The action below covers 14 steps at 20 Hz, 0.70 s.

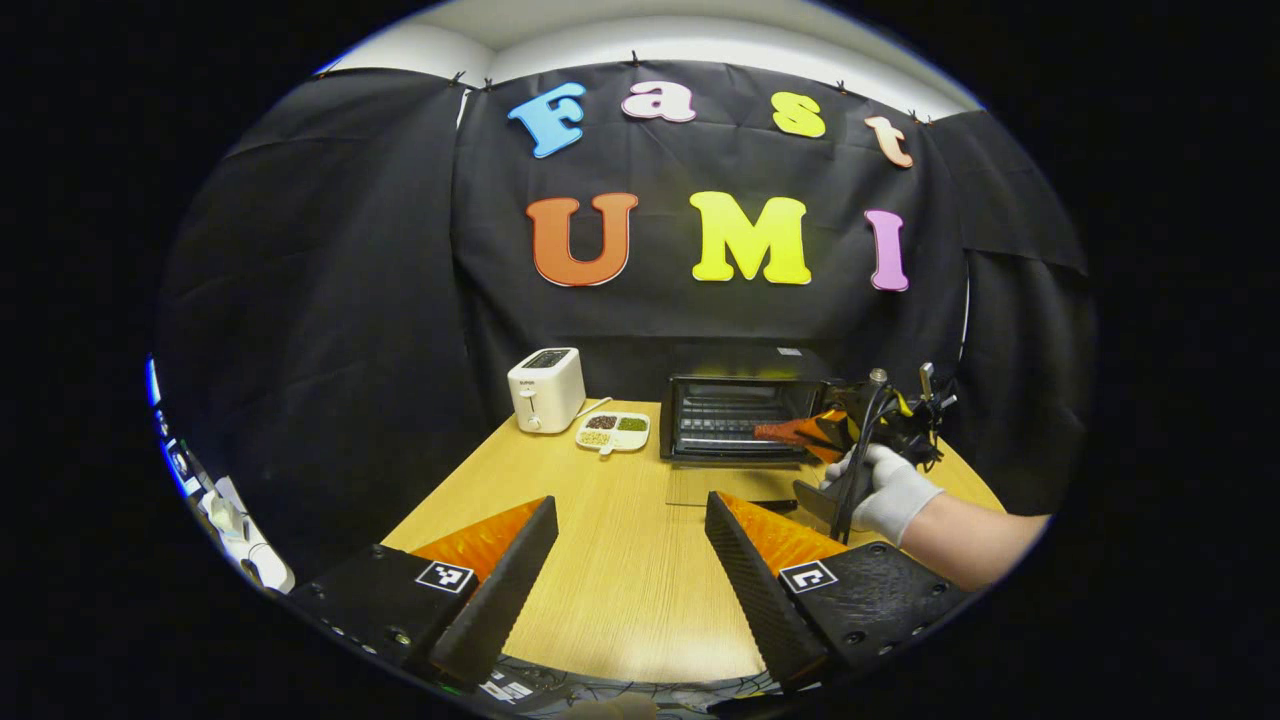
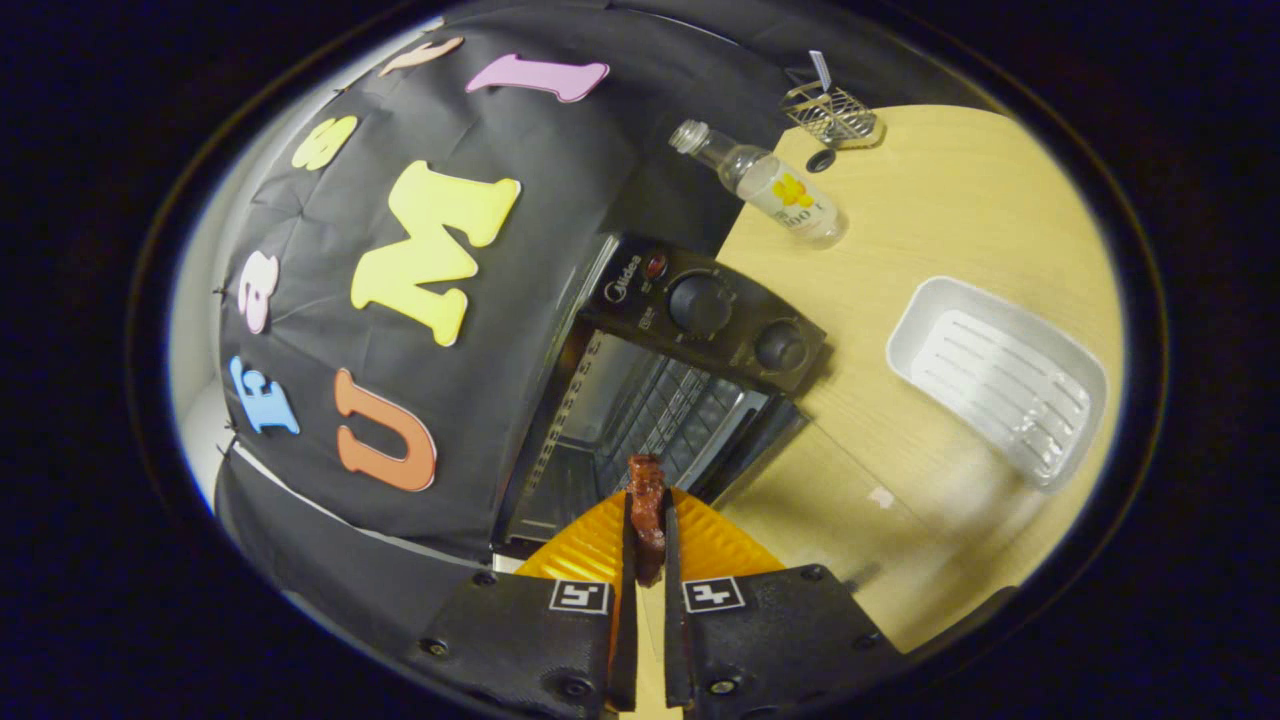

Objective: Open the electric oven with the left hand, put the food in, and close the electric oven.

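The black electric oven (image 1: 735, 415) stands at the back of the wooden table, its glass door (image 1: 720, 487) folded down flat in front. My left gripper (image 1: 630, 503) hovers open over the near table with nothing between its fingers. A gloved hand holds my right gripper (image 1: 812, 432) at the oven's mouth. In the right gripper view that gripper (image 2: 647, 505) is shut on a dark reddish strip of food (image 2: 646, 478), whose tip points at the oven's wire rack (image 2: 665, 405). The same food (image 1: 775, 432) shows just in front of the cavity.
A white toaster (image 1: 545, 390) and a divided dish of grains (image 1: 613, 432) sit left of the oven. Right of the oven are a white ridged tray (image 2: 1000, 380), a clear bottle (image 2: 770, 185) and a small wire basket (image 2: 830, 112). Oven knobs (image 2: 700, 303) face forward.
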Tool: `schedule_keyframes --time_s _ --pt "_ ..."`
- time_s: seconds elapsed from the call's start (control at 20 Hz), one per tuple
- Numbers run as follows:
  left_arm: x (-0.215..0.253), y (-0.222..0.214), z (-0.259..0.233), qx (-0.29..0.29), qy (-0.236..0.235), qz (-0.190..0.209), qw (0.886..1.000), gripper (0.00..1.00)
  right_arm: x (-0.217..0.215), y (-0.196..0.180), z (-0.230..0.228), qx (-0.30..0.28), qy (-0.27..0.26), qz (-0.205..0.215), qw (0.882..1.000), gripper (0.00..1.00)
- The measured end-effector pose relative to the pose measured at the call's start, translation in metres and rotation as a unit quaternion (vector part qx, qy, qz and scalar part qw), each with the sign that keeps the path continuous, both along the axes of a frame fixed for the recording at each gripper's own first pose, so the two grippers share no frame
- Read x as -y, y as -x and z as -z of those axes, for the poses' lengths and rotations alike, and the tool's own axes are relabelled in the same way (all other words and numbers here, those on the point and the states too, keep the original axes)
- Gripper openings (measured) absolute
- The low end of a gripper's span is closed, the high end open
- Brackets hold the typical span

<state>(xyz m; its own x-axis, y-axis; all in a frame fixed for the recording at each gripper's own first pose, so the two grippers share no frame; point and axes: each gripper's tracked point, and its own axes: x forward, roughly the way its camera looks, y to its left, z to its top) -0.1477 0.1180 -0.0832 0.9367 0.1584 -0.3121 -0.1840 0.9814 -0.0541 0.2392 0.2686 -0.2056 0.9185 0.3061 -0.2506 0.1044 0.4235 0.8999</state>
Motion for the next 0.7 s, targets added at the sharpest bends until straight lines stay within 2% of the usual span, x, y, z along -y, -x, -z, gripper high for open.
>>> schedule_keyframes --time_s 0.2,0.4,0.6,0.7 --pt "-0.019 -0.028 0.004 -0.01 0.001 -0.004 1.0 0.95 -0.031 -0.046 0.009 0.01 0.038 0.002 0.999 0.14" --pt "-0.035 -0.046 0.017 -0.027 0.015 -0.014 0.999 0.95 -0.04 -0.077 0.017 0.027 0.082 0.023 0.996 0.14" --pt "-0.047 -0.059 0.027 -0.037 0.016 -0.022 0.999 0.95 -0.047 -0.094 0.019 0.054 0.181 0.015 0.982 0.18" --pt "-0.049 -0.063 0.03 -0.042 0.018 -0.023 0.999 0.95 -0.049 -0.093 0.024 0.055 0.224 0.012 0.973 0.24"
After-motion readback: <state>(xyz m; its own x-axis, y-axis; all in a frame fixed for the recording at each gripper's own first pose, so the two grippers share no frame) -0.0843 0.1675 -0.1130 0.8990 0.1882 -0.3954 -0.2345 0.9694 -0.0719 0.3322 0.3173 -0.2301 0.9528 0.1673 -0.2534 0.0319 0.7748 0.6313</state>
